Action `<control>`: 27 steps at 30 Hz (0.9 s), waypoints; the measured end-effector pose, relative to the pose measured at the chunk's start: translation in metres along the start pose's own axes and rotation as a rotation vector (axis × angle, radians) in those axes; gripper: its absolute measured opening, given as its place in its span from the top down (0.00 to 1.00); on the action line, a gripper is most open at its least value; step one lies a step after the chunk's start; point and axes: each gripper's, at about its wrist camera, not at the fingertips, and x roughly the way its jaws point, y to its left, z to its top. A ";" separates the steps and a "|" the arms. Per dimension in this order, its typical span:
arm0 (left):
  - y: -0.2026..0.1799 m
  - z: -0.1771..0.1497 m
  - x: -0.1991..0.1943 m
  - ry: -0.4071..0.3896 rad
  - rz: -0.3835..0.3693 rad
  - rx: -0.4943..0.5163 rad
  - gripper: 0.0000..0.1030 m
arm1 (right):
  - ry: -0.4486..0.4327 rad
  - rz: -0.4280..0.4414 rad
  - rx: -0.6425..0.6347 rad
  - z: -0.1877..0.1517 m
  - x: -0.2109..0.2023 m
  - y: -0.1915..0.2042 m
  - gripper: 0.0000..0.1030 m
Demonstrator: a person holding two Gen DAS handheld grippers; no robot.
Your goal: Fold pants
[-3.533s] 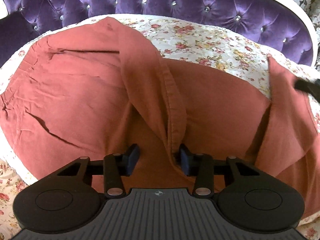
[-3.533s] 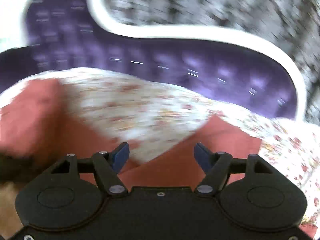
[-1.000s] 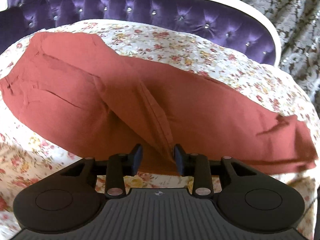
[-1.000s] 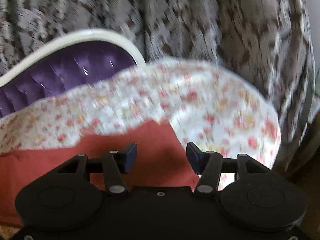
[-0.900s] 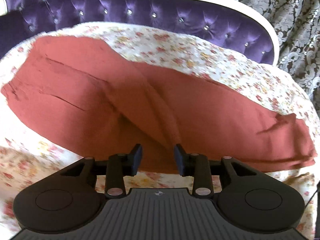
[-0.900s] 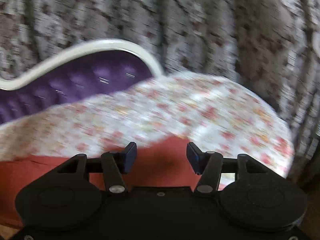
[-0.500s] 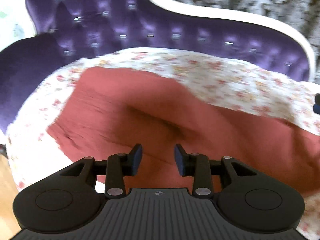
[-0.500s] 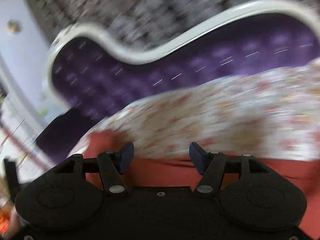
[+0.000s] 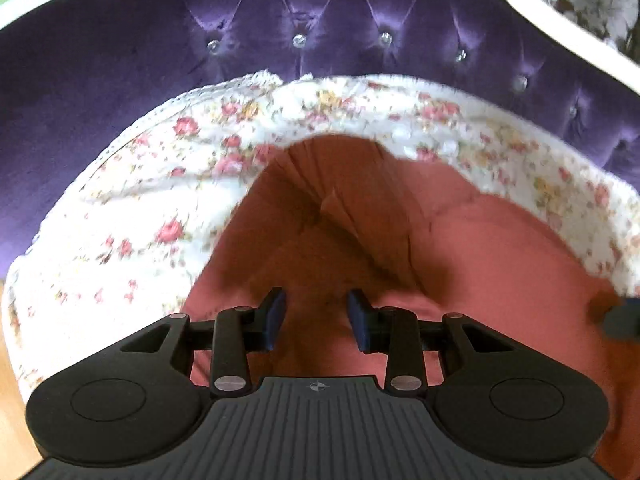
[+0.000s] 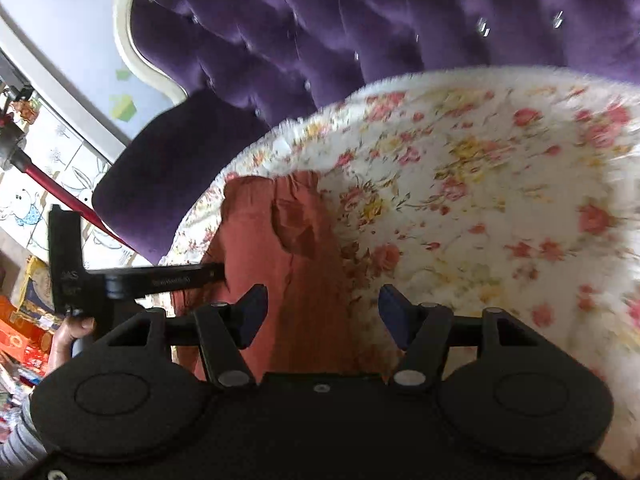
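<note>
Rust-red pants (image 9: 460,248): flat on floral bedspread (image 9: 140,200), long axis running rightward from the waistband end (creased); left gripper (image 9: 316,318) directly over that end, nearer, released; right gripper (image 10: 322,312) alongside, released, nothing grasped.
</note>
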 end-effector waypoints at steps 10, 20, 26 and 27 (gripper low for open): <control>0.023 0.003 -0.009 -0.023 0.122 0.014 0.66 | -0.076 0.020 -0.071 0.007 0.009 0.034 0.83; 0.082 0.002 -0.068 -0.133 0.203 -0.116 0.66 | -0.028 -0.211 -0.769 -0.112 0.060 0.206 0.83; 0.061 0.000 -0.084 -0.165 0.166 -0.021 0.66 | -0.029 -0.305 -0.816 -0.140 0.085 0.215 0.83; 0.055 -0.002 -0.083 -0.162 0.141 -0.009 0.66 | -0.028 -0.305 -0.808 -0.139 0.084 0.214 0.82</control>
